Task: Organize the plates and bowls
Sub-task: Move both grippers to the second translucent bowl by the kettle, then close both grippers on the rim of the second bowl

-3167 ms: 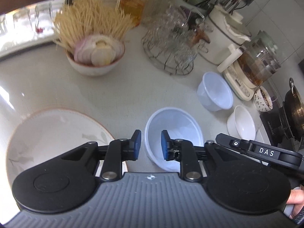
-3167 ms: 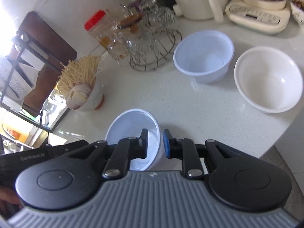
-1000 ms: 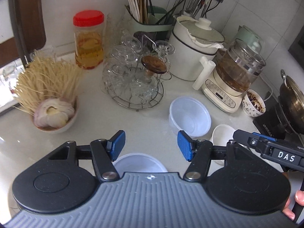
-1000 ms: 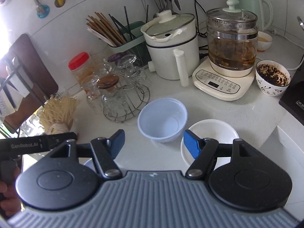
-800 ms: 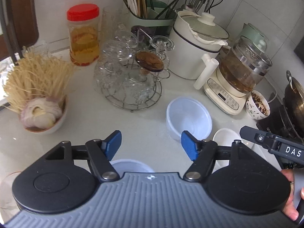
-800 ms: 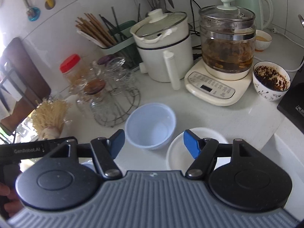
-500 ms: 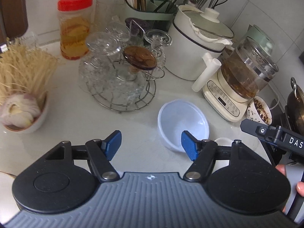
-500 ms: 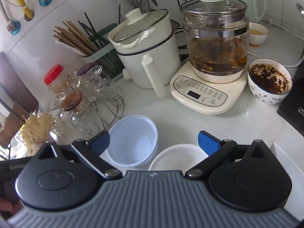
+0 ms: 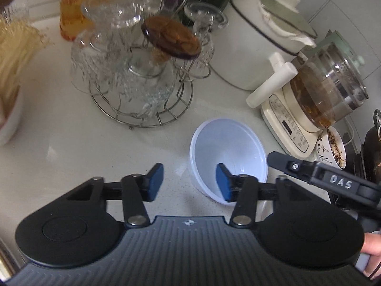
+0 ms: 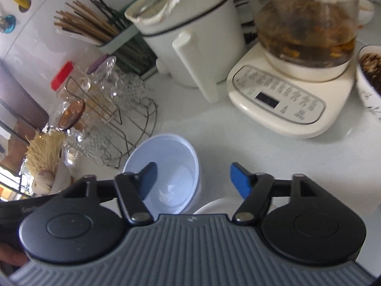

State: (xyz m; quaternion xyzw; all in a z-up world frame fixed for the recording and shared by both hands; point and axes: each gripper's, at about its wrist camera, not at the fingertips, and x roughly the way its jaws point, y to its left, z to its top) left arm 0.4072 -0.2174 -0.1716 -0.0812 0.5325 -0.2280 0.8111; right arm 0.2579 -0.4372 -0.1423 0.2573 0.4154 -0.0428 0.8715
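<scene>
My left tool [image 9: 188, 182] half wide, jaws just closing, near rim of pale blue translucent plastic bowl [image 9: 234, 147] between pads, not yet pinched. My right tool [image 10: 191, 182] also narrowing, far rim between its pads, unheld. Bowl likely light, thin, flexy, slick: pinch rim wall gently. White ceramic bowl [image 10: 214, 206] near right. Wire glass rack [image 9: 140, 109] left, cream kettle base [image 10: 278, 100] far right; open white surface [image 9: 83, 147] near left.

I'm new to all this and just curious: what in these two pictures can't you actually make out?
- White bowl: right wrist view, only a rim sliver shows above the right gripper body.
- Pale blue bowl: left wrist view, its near side sits behind the left gripper finger.
- Glasses on the wire rack: left wrist view, motion blur prevents a count.
- Control panel labels: right wrist view, too blurred to read.
</scene>
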